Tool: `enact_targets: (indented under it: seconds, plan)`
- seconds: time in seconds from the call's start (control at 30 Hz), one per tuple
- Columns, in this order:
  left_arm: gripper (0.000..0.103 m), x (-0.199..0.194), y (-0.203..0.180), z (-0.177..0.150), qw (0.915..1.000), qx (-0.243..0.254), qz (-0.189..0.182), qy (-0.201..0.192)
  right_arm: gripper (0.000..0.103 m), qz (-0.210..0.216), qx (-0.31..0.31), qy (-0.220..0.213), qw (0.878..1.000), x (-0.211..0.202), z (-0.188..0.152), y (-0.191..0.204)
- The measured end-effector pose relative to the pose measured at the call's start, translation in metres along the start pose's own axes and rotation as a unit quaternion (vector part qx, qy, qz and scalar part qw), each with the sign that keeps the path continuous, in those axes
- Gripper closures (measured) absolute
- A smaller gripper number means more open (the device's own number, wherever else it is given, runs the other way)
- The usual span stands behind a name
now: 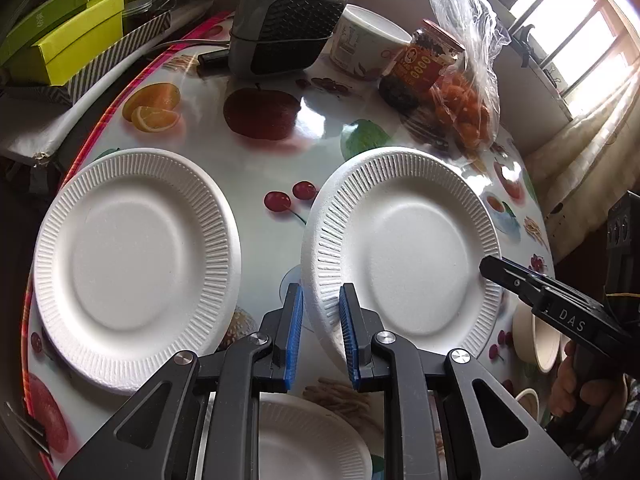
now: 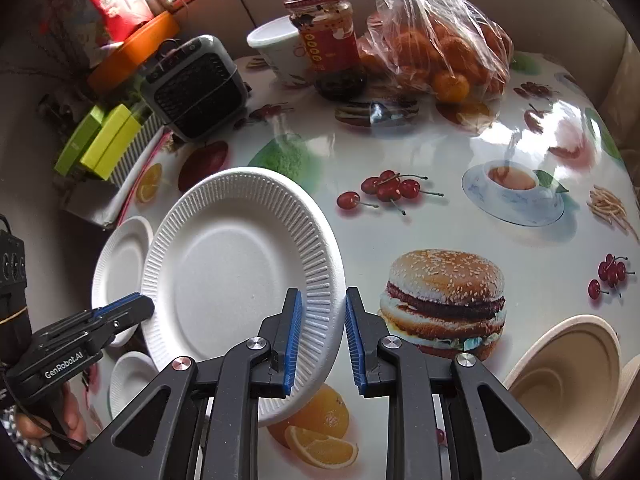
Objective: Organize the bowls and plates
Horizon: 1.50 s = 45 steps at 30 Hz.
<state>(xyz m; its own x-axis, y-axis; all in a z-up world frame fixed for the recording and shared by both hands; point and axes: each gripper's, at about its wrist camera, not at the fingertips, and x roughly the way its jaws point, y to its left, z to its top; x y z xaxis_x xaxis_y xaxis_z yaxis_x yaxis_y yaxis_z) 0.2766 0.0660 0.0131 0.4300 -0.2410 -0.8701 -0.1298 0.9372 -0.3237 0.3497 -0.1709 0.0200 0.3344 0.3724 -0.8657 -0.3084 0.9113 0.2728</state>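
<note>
A white paper plate (image 1: 416,248) (image 2: 224,280) hangs tilted above the printed table (image 2: 440,152), held at both sides. My left gripper (image 1: 320,292) is shut on its near-left rim; in the right wrist view its fingers (image 2: 136,306) bite the plate's left edge. My right gripper (image 2: 323,294) is shut on the opposite rim, and its fingertips (image 1: 490,266) show at the plate's right edge. A second white plate (image 1: 136,264) (image 2: 120,272) lies flat to the left. A third plate (image 1: 312,440) lies under my left gripper. Beige bowls (image 2: 560,380) (image 1: 536,340) stand at the right.
At the back stand a grey fan heater (image 1: 288,20), a white cup (image 1: 368,40), a red-labelled jar (image 2: 328,40) and a plastic bag of oranges (image 2: 440,56). Green boxes (image 1: 80,36) sit beyond the table's left edge. A person's hand (image 1: 576,380) grips the right tool.
</note>
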Motion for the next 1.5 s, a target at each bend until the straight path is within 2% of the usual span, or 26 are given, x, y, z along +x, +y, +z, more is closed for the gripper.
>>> enact_targets:
  seconds: [0.6,1.5]
  plan:
    - [0.083,-0.042,0.013,-0.042,0.9998,-0.002,0.012,-0.019,0.082,0.013,-0.026,-0.007,1.000,-0.026,-0.040,0.036]
    - [0.083,-0.076,0.066,-0.111,0.9989,-0.032,0.023,-0.026,0.082,0.041,-0.055,0.010,0.998,-0.022,-0.099,0.089]
